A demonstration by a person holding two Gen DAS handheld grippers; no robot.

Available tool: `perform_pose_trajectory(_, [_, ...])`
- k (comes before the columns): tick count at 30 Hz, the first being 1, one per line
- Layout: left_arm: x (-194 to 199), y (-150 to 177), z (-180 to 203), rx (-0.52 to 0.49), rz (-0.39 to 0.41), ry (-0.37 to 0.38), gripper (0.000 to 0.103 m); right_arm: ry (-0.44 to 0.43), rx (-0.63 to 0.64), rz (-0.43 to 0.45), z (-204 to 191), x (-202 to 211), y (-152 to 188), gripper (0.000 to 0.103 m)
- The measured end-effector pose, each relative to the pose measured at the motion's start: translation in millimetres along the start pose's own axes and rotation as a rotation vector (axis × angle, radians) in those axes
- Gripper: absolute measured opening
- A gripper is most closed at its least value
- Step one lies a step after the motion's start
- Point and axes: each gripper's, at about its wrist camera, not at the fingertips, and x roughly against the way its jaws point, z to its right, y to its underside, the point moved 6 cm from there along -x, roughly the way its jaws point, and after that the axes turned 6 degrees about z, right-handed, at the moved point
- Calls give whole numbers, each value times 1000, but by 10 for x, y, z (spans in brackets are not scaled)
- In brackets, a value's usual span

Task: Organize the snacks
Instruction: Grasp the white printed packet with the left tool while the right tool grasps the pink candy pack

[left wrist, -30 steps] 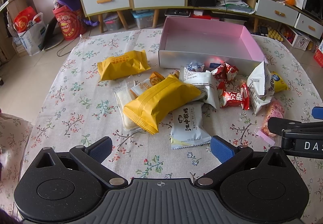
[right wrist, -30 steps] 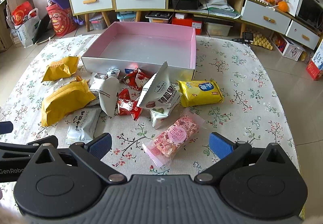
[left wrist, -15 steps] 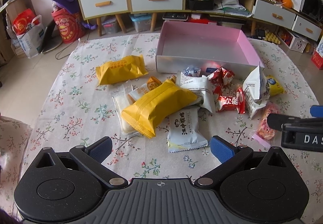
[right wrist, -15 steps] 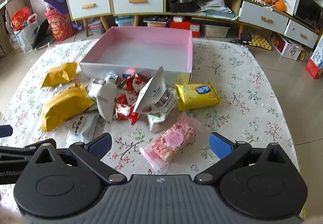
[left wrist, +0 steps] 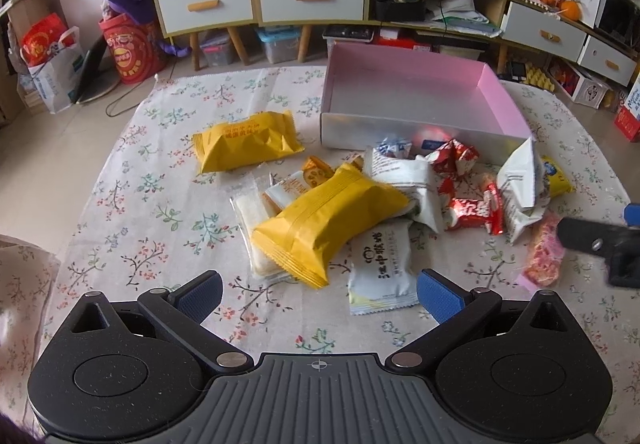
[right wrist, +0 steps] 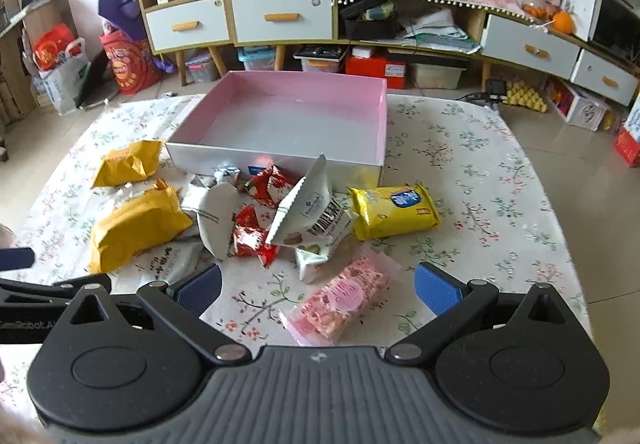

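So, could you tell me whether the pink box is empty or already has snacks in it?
Empty. The right wrist view shows the pink box with a bare floor, and the snacks all lie outside it on the tablecloth.

- Tablecloth: cream w/ small floral sprigs, red, green & blue.
- Box: pink inside, silver-white outer wall.
- Big snack pack: plain mustard yellow, ribbed seam.
- 2nd yellow pack: same yellow, pale lettering.
- Pale pack: white w/ black characters, yellowish corner.
- Small wrappers: shiny red w/ white print.
- Biscuit pack: bright yellow, blue label patch.
- Clear bag: pink speckled contents, pink round sticker.
- Tall pouch: white, black barcode.
- Left gripper & right gripper: black bodies, blue pads.
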Motion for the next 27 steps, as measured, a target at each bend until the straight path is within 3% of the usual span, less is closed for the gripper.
perform_pose_trajectory(8, [-264,124,-96,21,-27,77,103,-112,34,76,-22,-88,31,103])
perform_pose_trajectory(11, [-364,149,-96,39,-39,110,102,-144,-16,46,43,-179,94,101])
perform_pose_trajectory(13, [-401,159,-86,53,-41,136,101,-148,-35,18,76,-232,156,95])
perform_pose_trajectory(21, [-509,153,122,81,-43,242,90,-91,-105,-103,275,-456,439,87])
perform_pose_trajectory(24, [-599,170,181,102,-64,257,87,-97,-148,-121,325,-504,470,85])
perform_pose_trajectory(27, [-680,166,219,88,-56,224,83,-115,-187,-101,339,-490,418,84])
